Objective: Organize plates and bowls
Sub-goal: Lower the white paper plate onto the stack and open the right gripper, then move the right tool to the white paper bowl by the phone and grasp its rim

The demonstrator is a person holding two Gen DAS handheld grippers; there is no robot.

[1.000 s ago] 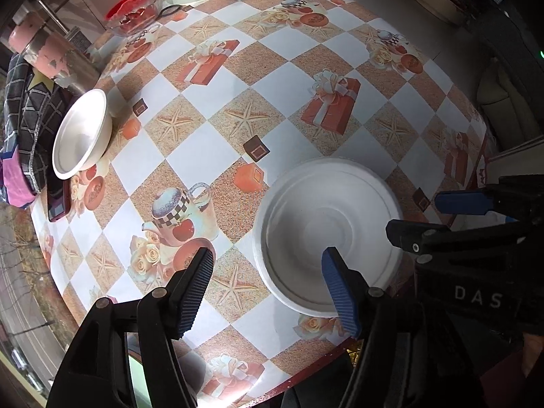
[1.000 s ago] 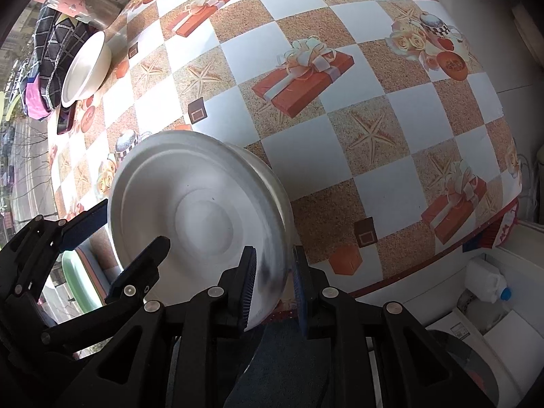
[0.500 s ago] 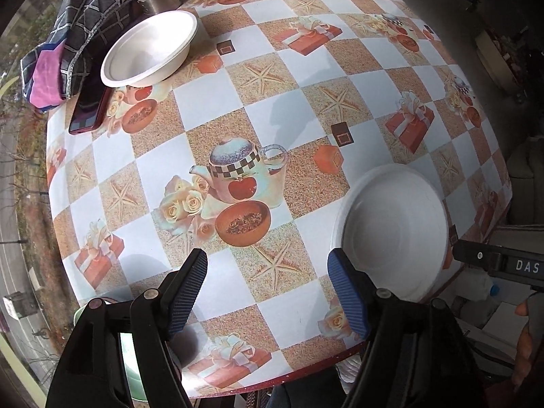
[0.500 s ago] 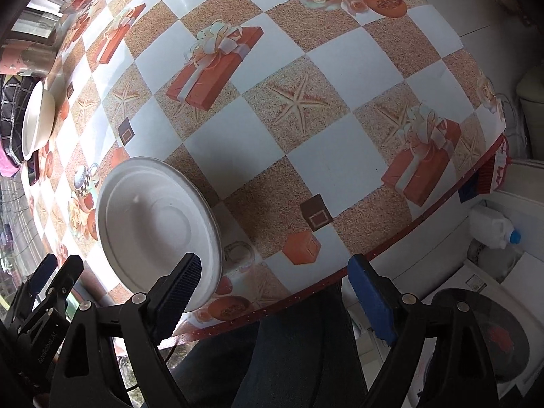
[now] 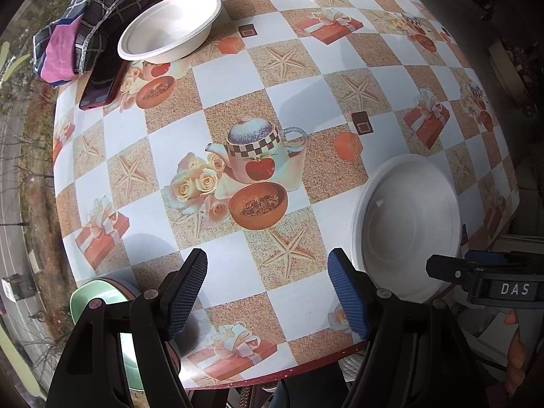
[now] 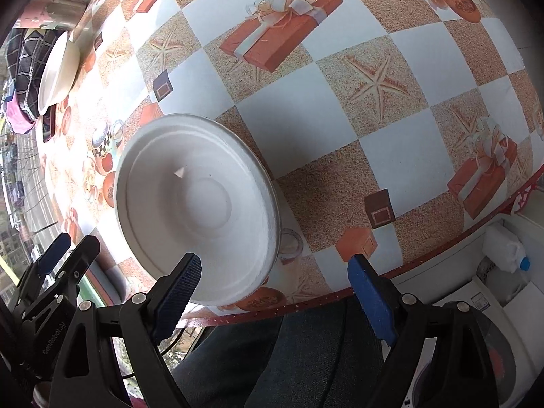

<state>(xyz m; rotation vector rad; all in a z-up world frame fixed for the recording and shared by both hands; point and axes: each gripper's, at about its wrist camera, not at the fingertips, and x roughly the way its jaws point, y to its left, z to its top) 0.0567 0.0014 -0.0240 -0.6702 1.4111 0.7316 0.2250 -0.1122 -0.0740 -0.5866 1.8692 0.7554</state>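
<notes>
The table [image 5: 340,78] fills both views, its checked cloth busy with starfish, gift boxes and a teapot. Lower right in the left wrist view sits the white plate [image 5: 408,224], flat on the cloth near the table's edge; the right wrist view has it left of centre. Upper left in the left wrist view, the white bowl [image 5: 170,25] rests upright beside a checked cloth bundle [image 5: 88,17] and a dark phone [image 5: 103,83], well apart from the plate. The right gripper [image 6: 273,285] hangs released, jaws wide, nothing clamped, its left pad over the plate's near rim. The left gripper [image 5: 267,287] is released too, spread over bare cloth, holding nothing.
</notes>
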